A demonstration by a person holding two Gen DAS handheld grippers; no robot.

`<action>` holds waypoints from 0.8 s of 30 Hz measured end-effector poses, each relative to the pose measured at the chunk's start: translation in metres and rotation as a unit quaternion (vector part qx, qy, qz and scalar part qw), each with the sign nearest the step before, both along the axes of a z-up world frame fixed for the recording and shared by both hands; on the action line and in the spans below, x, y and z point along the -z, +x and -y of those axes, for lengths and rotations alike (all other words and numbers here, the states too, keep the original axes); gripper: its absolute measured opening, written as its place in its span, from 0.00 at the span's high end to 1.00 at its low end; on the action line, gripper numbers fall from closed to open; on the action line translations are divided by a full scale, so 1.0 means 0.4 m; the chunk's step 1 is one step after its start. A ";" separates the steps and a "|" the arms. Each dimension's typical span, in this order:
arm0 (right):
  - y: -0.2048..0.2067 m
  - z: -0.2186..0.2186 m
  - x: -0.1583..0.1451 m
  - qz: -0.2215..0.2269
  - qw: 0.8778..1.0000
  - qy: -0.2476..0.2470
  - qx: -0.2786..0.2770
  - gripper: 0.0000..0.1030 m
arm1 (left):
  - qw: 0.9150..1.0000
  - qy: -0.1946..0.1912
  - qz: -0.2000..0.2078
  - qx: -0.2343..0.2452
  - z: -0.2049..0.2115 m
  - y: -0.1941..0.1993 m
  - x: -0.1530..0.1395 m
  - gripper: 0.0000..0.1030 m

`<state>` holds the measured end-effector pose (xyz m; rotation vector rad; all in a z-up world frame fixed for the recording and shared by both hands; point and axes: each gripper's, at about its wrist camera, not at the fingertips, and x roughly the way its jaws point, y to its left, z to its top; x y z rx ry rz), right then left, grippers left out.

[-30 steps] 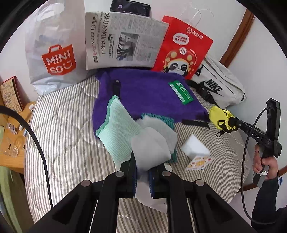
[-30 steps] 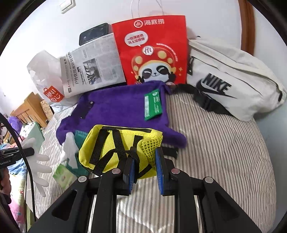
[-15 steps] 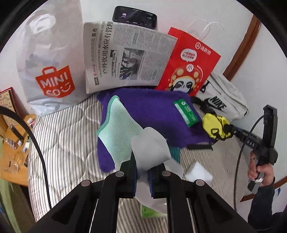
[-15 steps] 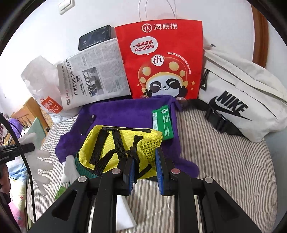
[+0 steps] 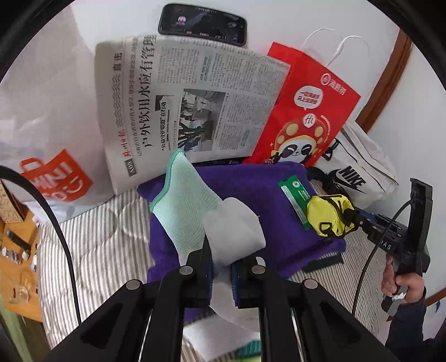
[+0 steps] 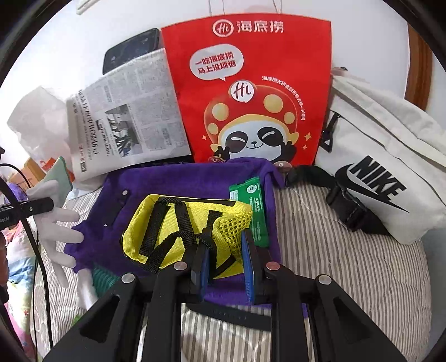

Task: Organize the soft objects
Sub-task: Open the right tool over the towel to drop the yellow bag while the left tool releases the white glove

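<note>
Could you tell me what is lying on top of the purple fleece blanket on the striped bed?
On the purple fleece blanket lies a flat green packet. A small black strip with a stud also sits there. The held yellow pouch hides the middle of it.

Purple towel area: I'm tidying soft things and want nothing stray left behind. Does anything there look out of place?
Yes. A green packet lies flat on the purple towel, stiff and printed rather than soft. A black strap also pokes out from under the towel's near edge. The phone perched above the newspaper looks odd too.

Striped bed [image 6: 348, 264]: purple towel [image 6: 172, 183], white bag [image 6: 390, 172].
</note>
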<state>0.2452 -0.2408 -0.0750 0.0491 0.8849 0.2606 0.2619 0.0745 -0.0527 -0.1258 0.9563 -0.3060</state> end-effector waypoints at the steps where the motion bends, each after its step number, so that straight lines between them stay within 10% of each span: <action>1: 0.010 -0.003 0.007 -0.002 1.000 -0.002 0.000 0.80 | 1.000 0.000 -0.001 0.001 0.003 0.009 0.006 0.90; 24: 0.165 -0.061 0.146 -0.027 0.998 -0.054 0.006 0.79 | 0.998 0.023 -0.047 0.018 0.047 0.194 0.179 0.90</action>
